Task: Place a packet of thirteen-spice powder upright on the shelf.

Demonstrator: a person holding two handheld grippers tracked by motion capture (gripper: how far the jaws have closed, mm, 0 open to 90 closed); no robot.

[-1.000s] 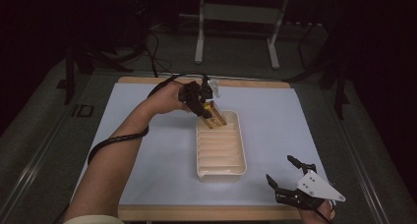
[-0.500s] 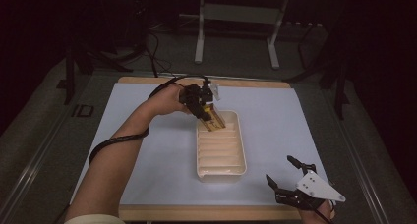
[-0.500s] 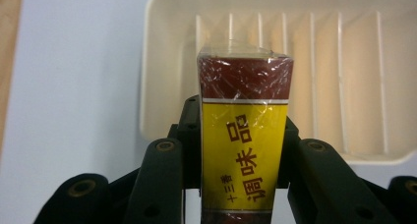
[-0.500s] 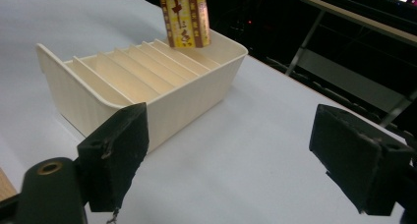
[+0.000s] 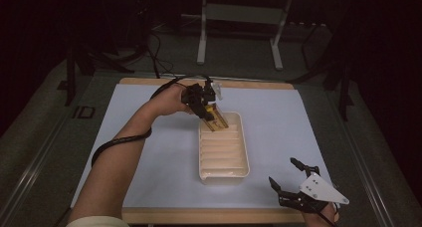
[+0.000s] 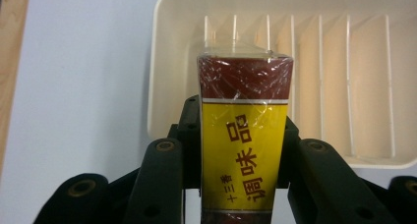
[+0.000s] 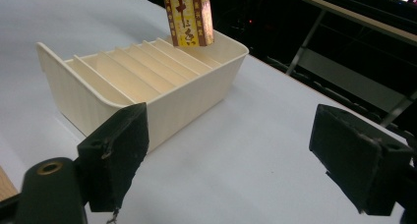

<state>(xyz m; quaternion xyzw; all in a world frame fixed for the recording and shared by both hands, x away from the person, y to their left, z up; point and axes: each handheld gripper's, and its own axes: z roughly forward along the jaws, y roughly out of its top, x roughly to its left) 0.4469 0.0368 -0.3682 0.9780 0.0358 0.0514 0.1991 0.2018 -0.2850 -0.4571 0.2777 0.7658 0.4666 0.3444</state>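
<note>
One yellow-and-maroon seasoning box (image 6: 244, 145) pinched in left gripper (image 6: 241, 155) over one cream divided tray (image 5: 223, 147); right gripper (image 5: 293, 184) spread, empty.

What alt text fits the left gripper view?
The left gripper clamps a yellow and dark red seasoning packet between its black fingers, over the near end of a cream slotted tray on a white table.

I see my left gripper (image 5: 211, 112) clamping a yellow packet (image 5: 217, 120) over the cream tray's (image 5: 223, 171) far end; right gripper (image 5: 288, 179) spread wide.
</note>
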